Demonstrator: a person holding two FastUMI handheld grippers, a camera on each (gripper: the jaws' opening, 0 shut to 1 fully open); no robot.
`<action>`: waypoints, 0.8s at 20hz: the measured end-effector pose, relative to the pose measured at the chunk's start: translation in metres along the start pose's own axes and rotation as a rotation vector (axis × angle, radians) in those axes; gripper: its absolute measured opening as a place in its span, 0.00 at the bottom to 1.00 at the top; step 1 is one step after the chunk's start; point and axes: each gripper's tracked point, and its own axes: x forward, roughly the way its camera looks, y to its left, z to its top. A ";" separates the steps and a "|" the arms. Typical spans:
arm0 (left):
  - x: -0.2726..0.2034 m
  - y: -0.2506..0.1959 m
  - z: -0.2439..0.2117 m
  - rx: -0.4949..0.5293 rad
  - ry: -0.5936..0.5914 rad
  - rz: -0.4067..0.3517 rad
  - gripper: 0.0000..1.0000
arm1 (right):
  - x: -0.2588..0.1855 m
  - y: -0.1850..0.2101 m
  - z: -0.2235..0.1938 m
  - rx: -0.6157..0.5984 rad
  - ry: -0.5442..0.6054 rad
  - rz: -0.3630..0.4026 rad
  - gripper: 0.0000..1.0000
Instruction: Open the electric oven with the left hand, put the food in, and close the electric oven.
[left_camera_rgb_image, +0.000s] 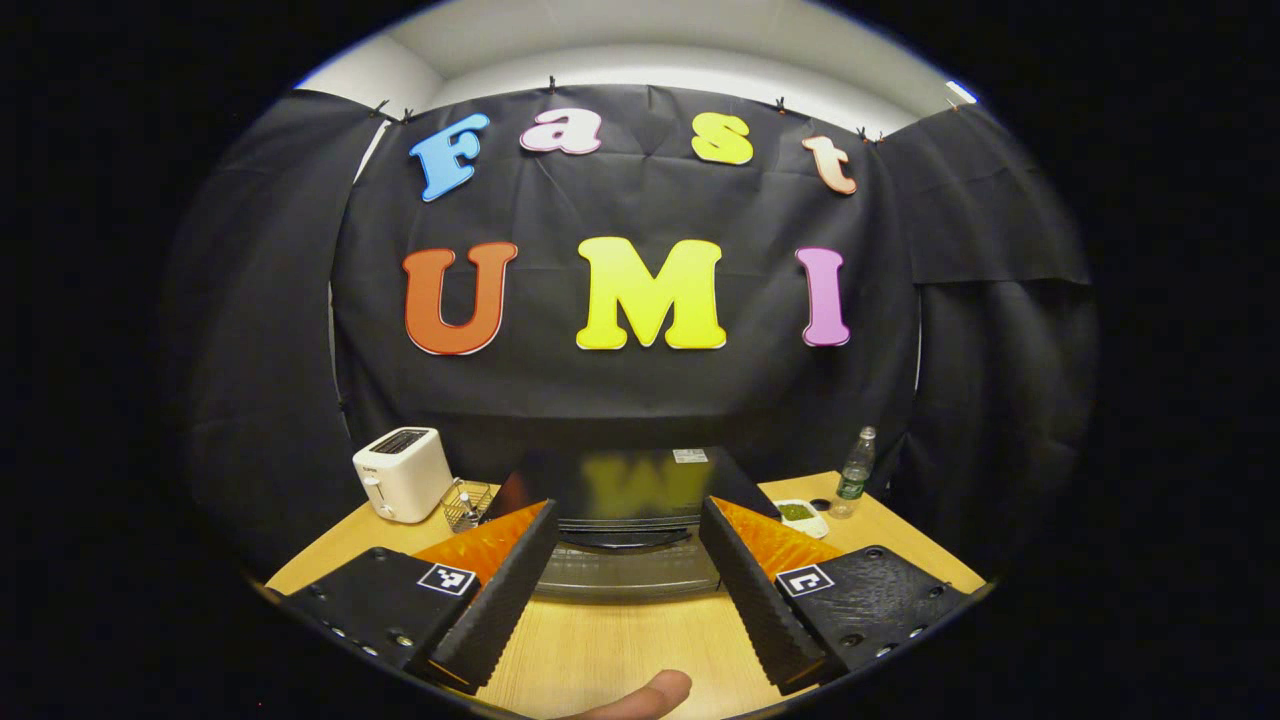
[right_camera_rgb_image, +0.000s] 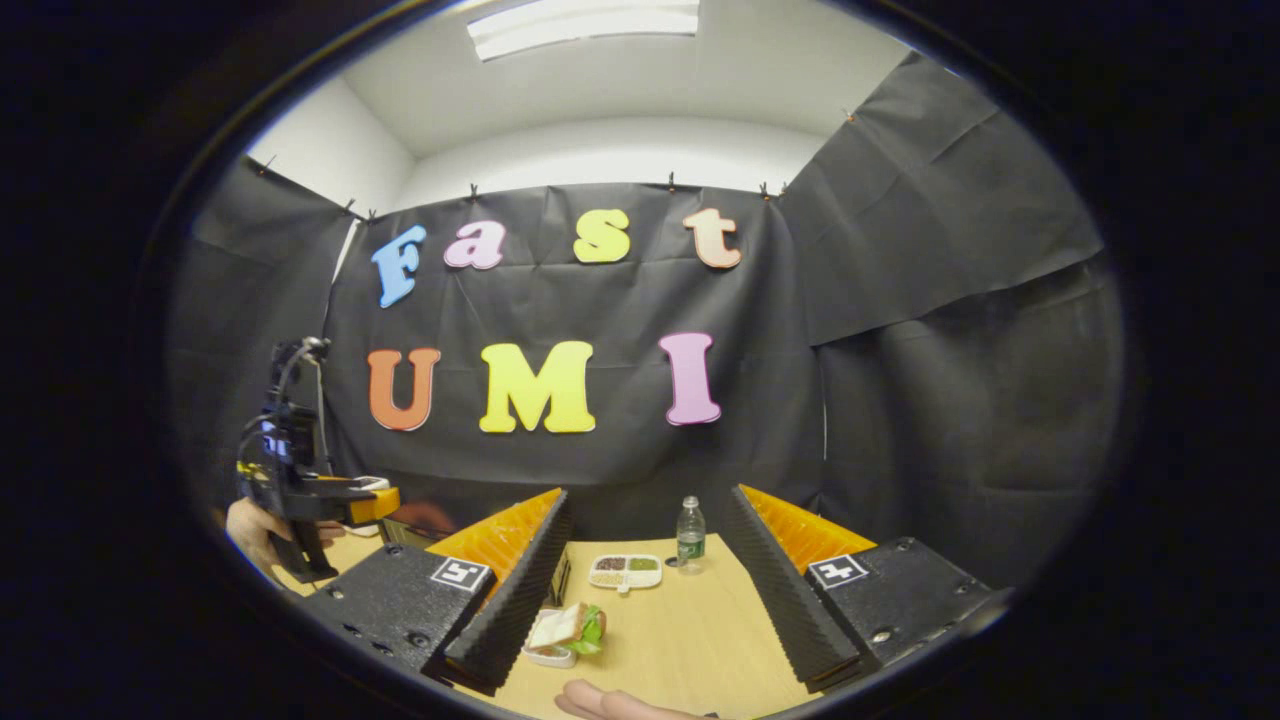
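Note:
The black electric oven (left_camera_rgb_image: 625, 480) stands in the middle of the wooden table (left_camera_rgb_image: 620, 650), straight ahead in the left gripper view. Its glass door (left_camera_rgb_image: 630, 578) looks closed, with the handle (left_camera_rgb_image: 625, 540) along its top edge. My left gripper (left_camera_rgb_image: 625, 515) is open, a little short of the handle, with nothing between its fingers. In the right gripper view the food, a sandwich with lettuce on a small dish (right_camera_rgb_image: 568, 632), lies on the table by the left finger. My right gripper (right_camera_rgb_image: 648, 500) hangs open above the table. The left gripper (right_camera_rgb_image: 300, 495) shows far left, held by a hand (right_camera_rgb_image: 248, 530).
A white toaster (left_camera_rgb_image: 402, 474) and a wire basket (left_camera_rgb_image: 468, 503) stand left of the oven. To its right are a divided snack dish (right_camera_rgb_image: 625, 571) and a plastic bottle (right_camera_rgb_image: 690, 535). A thumb (left_camera_rgb_image: 640, 695) shows at the bottom edge. Black cloth walls close off the back.

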 end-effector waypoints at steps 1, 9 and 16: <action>0.014 -0.001 -0.005 0.002 0.012 -0.001 0.93 | 0.001 -0.002 -0.002 -0.001 -0.001 0.002 0.94; 0.098 -0.002 -0.055 0.008 0.131 -0.014 0.94 | 0.008 -0.022 -0.012 0.009 0.009 -0.010 0.95; 0.123 0.000 -0.094 0.018 0.248 0.016 0.94 | 0.006 -0.027 -0.017 0.016 0.006 -0.013 0.95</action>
